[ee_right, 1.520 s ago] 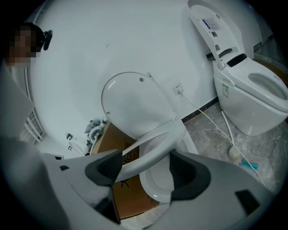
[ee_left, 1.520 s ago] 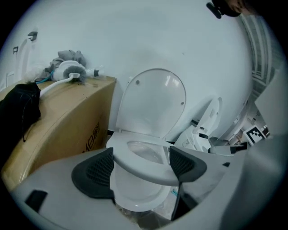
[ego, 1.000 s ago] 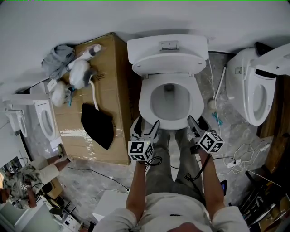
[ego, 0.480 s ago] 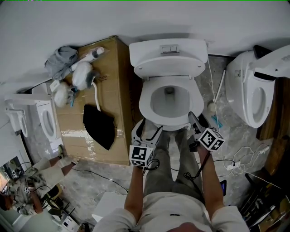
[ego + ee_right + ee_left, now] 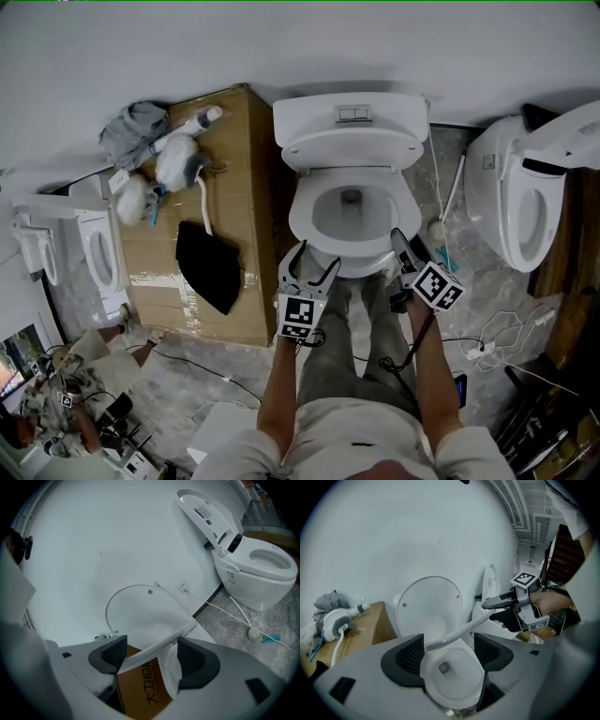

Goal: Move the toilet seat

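- The seat (image 5: 454, 632) is partly raised, its front off the bowl (image 5: 454, 677), with the lid (image 5: 429, 602) upright behind.
- The left gripper (image 5: 449, 648) and right gripper (image 5: 147, 656) each have jaws apart, with the seat's front rim passing between them.
- Risk, as I judge it: neither gripper is clamped, so the rim could slip out and slam onto the bowl; uneven lifting could twist the hinges.
- Compared with a second ago, both grippers sit at much the same spot.

toilet seat (image 5: 302, 217) glossy smooth plastic; box (image 5: 232, 141) matt cardbd; floor (image 5: 473, 277) polished, stone-look.
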{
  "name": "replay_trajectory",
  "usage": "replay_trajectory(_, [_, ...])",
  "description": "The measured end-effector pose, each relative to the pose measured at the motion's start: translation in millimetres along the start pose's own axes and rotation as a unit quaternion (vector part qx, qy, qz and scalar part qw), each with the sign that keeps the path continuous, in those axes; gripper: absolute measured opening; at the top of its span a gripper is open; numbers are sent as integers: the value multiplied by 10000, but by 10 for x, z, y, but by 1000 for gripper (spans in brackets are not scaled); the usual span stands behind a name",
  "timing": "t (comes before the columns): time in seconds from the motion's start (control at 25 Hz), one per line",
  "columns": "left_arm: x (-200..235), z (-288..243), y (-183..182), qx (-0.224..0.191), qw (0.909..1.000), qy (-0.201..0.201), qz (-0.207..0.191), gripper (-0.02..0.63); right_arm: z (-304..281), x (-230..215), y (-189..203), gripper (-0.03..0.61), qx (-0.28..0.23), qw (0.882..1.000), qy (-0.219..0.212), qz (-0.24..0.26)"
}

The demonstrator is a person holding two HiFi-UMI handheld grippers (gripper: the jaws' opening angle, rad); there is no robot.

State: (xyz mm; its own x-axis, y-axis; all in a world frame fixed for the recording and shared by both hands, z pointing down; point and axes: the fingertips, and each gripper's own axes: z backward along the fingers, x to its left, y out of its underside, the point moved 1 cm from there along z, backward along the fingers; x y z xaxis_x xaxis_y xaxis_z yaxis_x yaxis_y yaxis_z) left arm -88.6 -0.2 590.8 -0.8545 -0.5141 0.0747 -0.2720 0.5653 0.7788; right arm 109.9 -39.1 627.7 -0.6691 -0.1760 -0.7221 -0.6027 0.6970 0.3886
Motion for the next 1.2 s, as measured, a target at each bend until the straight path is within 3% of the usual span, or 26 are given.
replay_trajectory(0.12, [44, -39, -52, 21, 9998, -131, -118, 344, -27, 32, -49, 350, -29, 10000, -22, -79])
replay_trajectory(0.2, [116, -52, -90, -3, 9994, -309, -160, 252, -44, 53, -78, 350, -41, 9999, -24, -120])
replay_trajectory(0.96, [324, -196, -416, -131, 9995, -287, -54, 247, -102, 240, -317, 350, -278, 9984, -105, -481])
replay_trajectory(1.08, [378, -241, -498, -184, 9993, -335, -17, 247, -88, 302, -389, 348, -346, 9985, -189, -373])
replay_trajectory(1.2, [432, -282, -564, -228, 9991, -347, 1, 247, -74, 385, -441, 348, -360, 9990, -267, 39])
